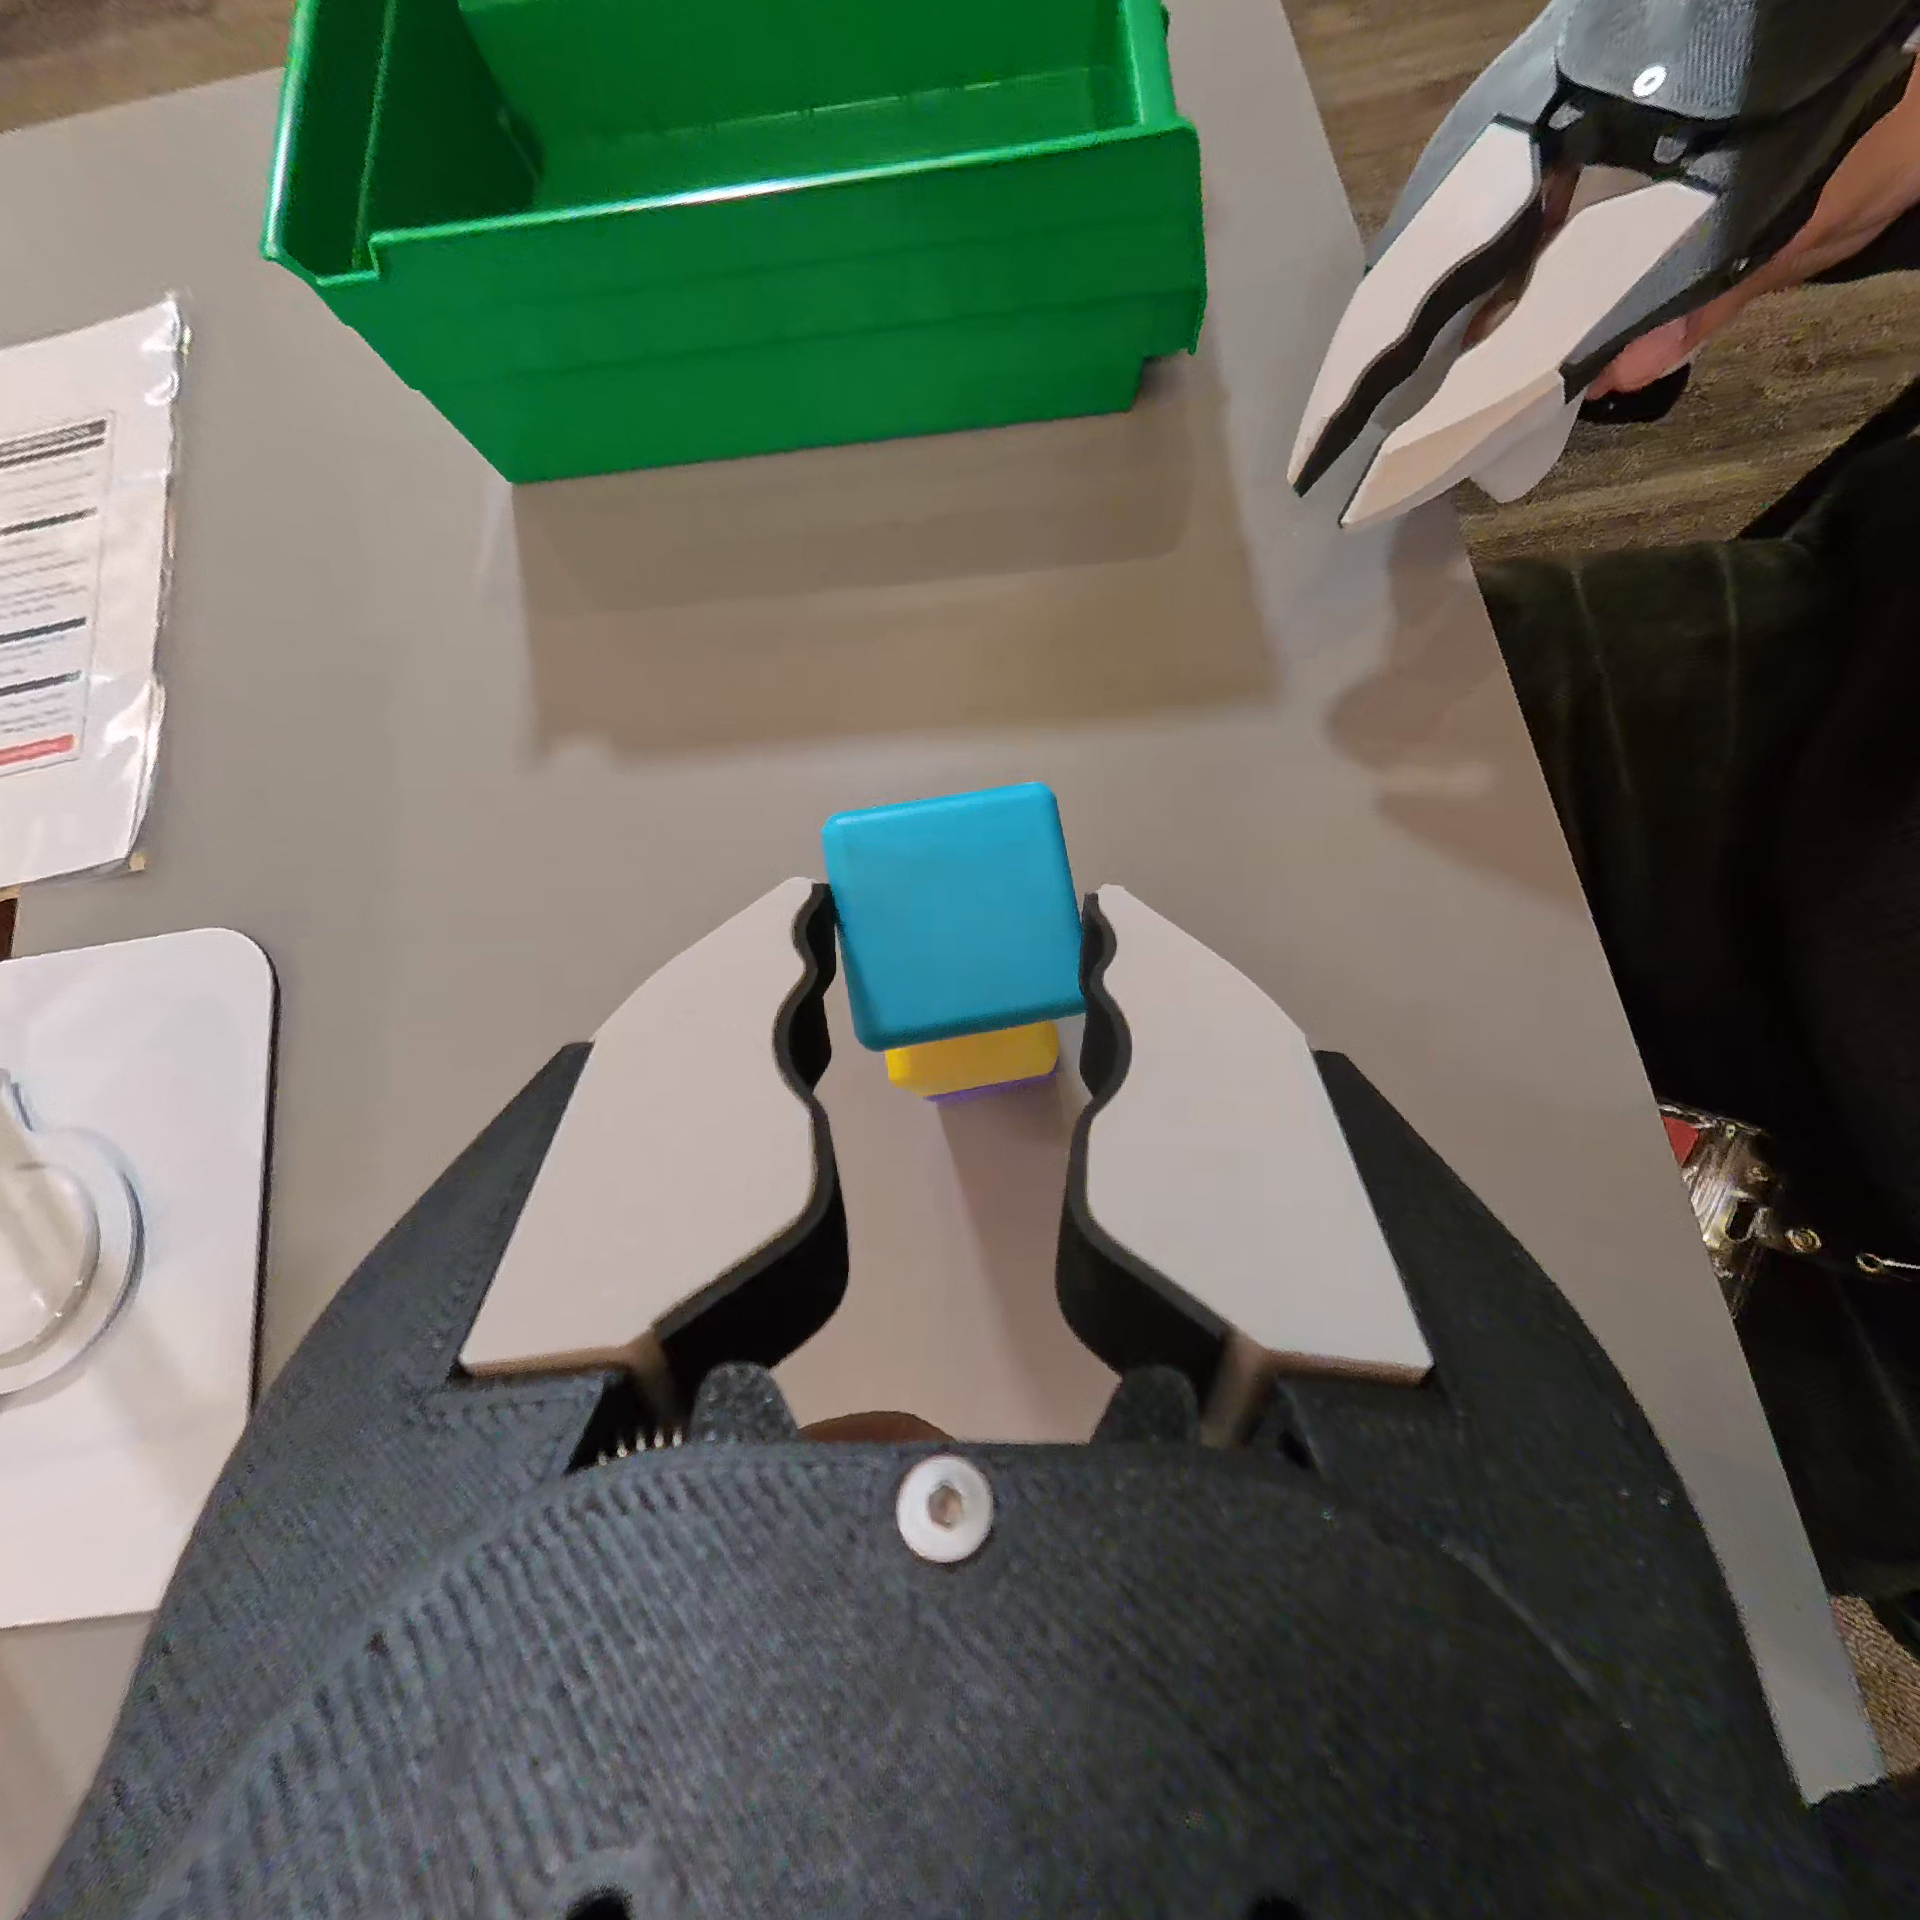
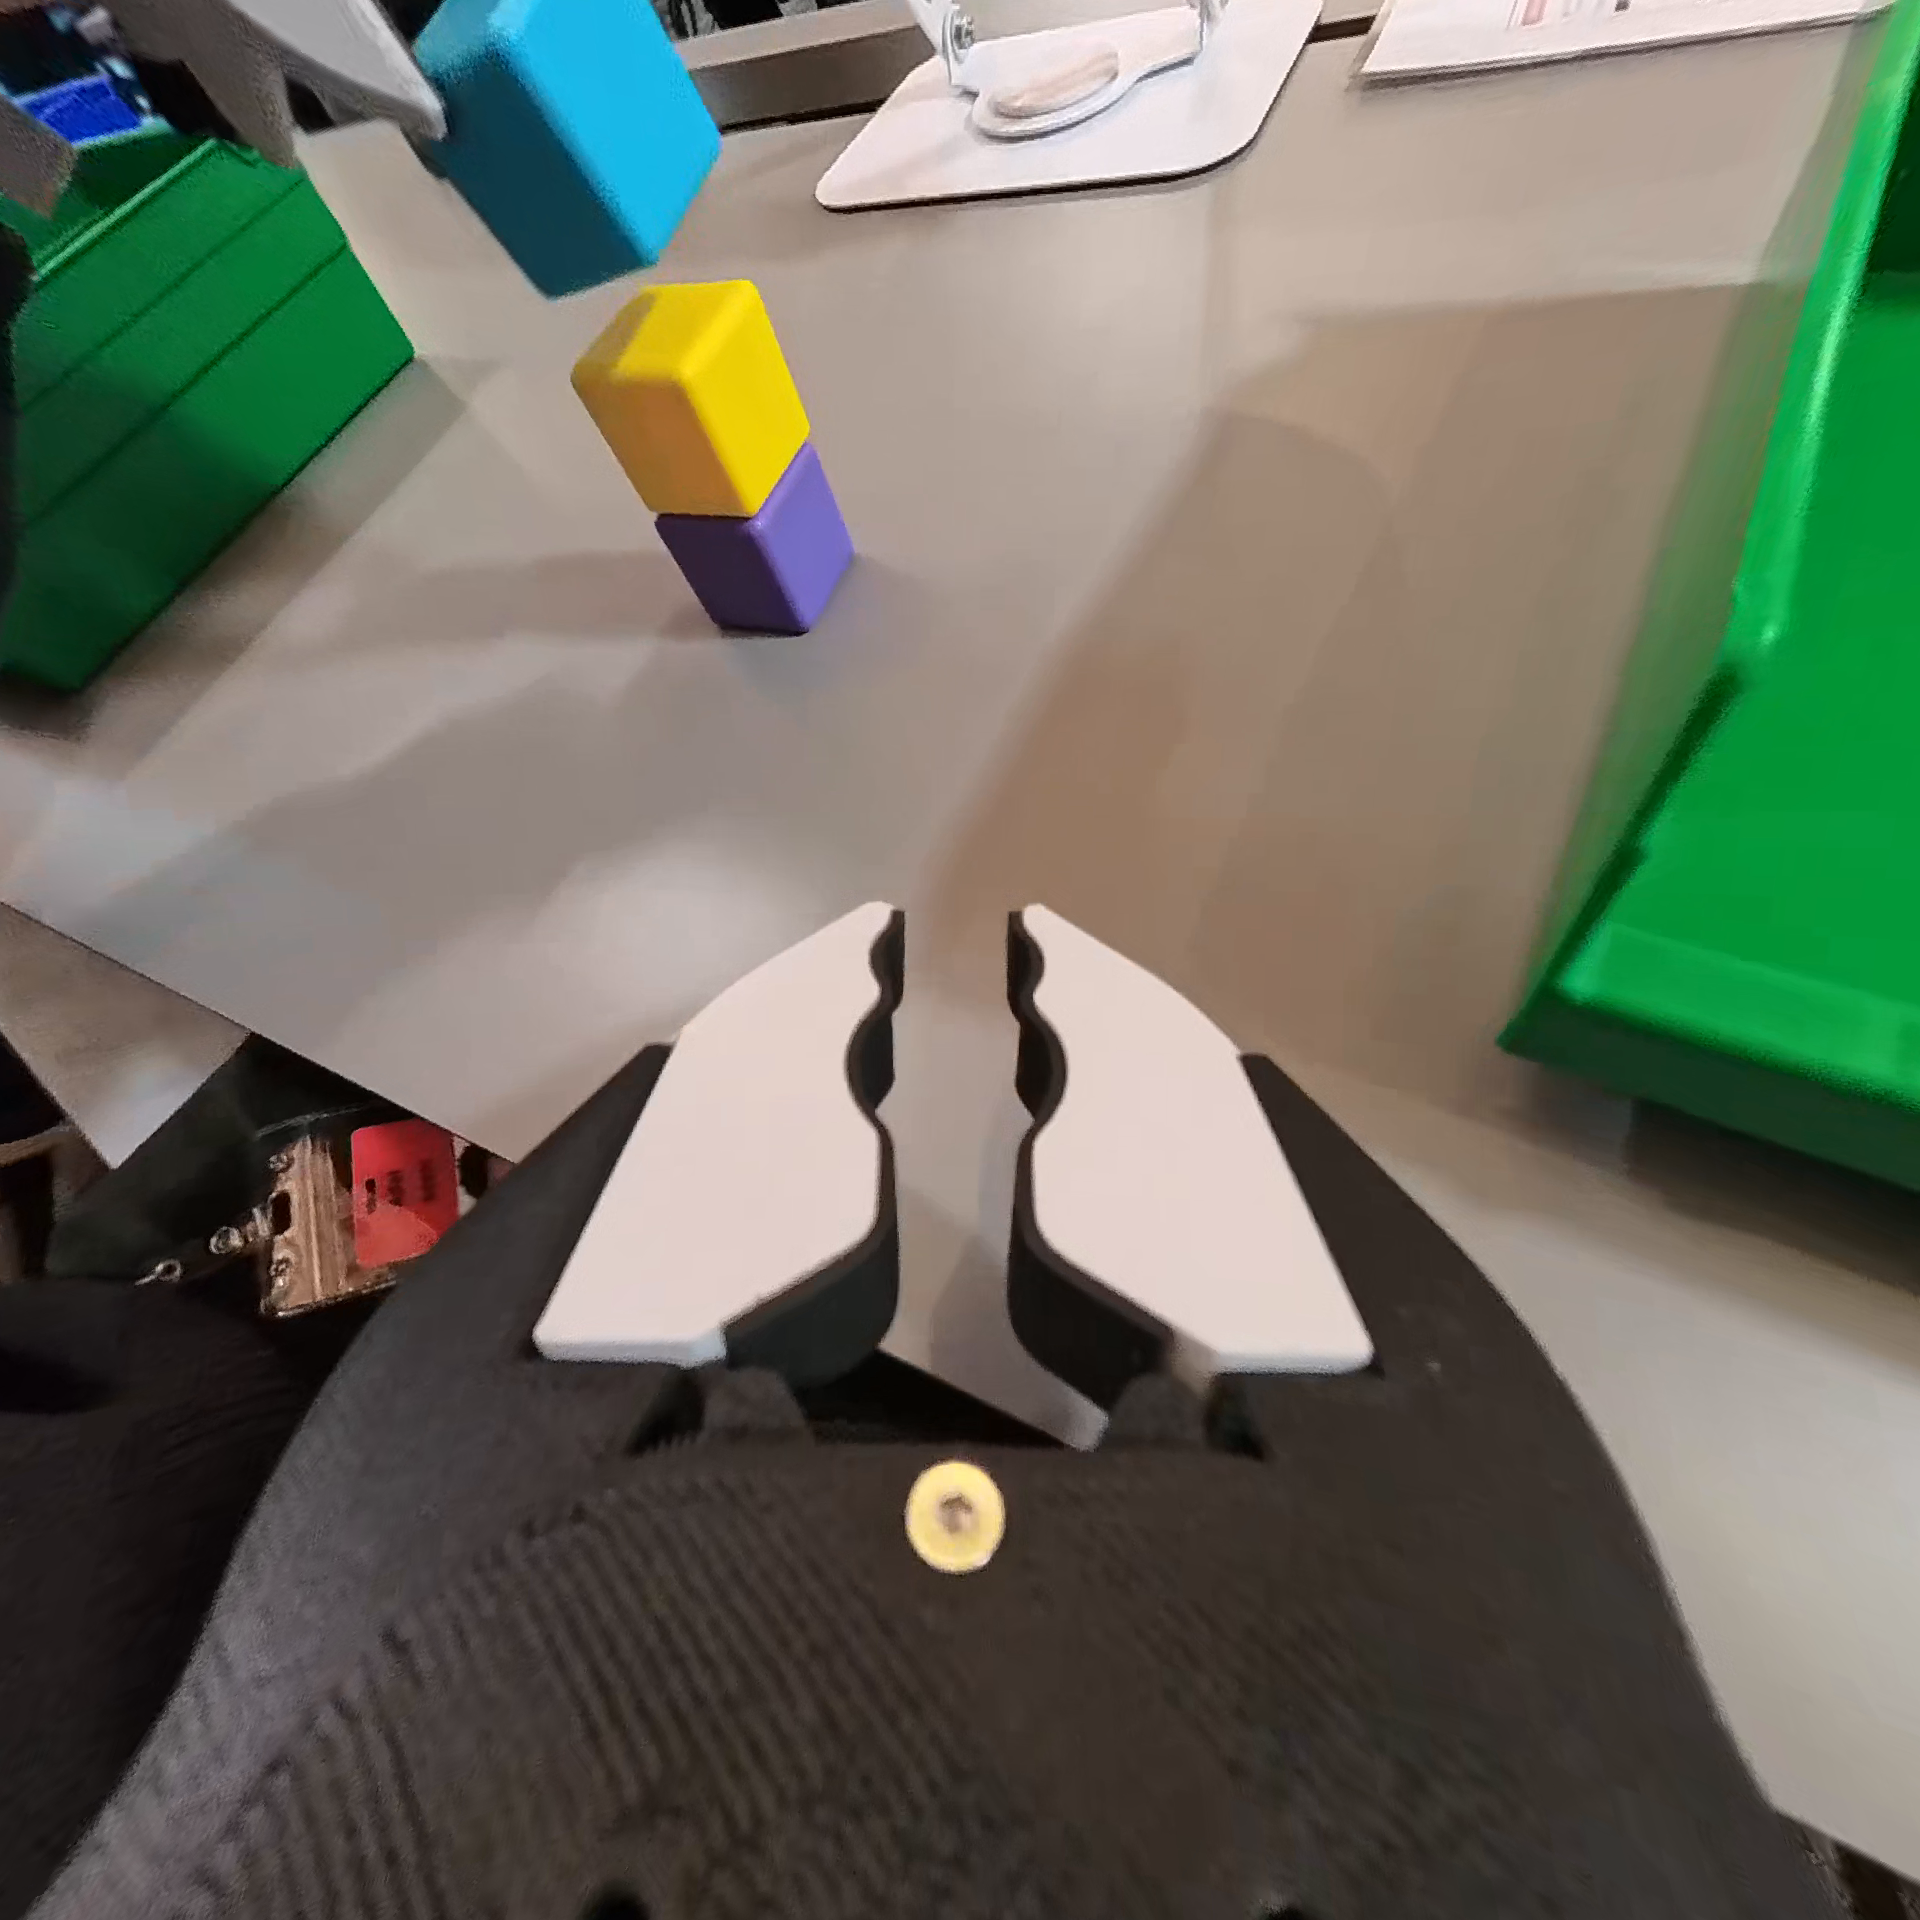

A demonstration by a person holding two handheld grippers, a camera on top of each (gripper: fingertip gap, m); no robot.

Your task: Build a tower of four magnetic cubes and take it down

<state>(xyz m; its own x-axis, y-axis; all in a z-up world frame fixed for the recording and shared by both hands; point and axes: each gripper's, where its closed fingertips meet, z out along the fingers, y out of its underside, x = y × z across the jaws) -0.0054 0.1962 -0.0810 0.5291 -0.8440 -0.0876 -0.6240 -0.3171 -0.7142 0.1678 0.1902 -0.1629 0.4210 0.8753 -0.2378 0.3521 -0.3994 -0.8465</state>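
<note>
**Blue cube held above a two-cube stack**

Between my left gripper's point(image 1: 956, 925) fingers sits the blue cube point(image 1: 951, 914), clamped on two opposite faces and carried clear of the table point(image 1: 416, 727). From the right wrist view I can see it hangs above the yellow cube point(image 2: 691, 400) with open air between them, so it is not attached. The yellow cube stands squarely on the purple cube point(image 2: 758, 556), which rests on the grey tabletop. I cannot tell whether I am adding the blue cube or lifting it off; either way two cubes are stacked now, and no fourth cube shows in either view.

I hold the blue cube by its sides so its underside stays free to meet the yellow top flat; I judge the magnets will pull it sideways if I come down off-centre.

My right gripper point(image 2: 956, 935) waits well away from the stack near the table's edge, its fingers slightly apart and holding nothing, leaving the left one room. A green bin point(image 1: 790, 343) stands beyond the stack, a second green bin point(image 2: 177, 416) farther off, a white pad point(image 1: 125, 1195) and a bagged sheet point(image 1: 83, 592) to the side.
</note>
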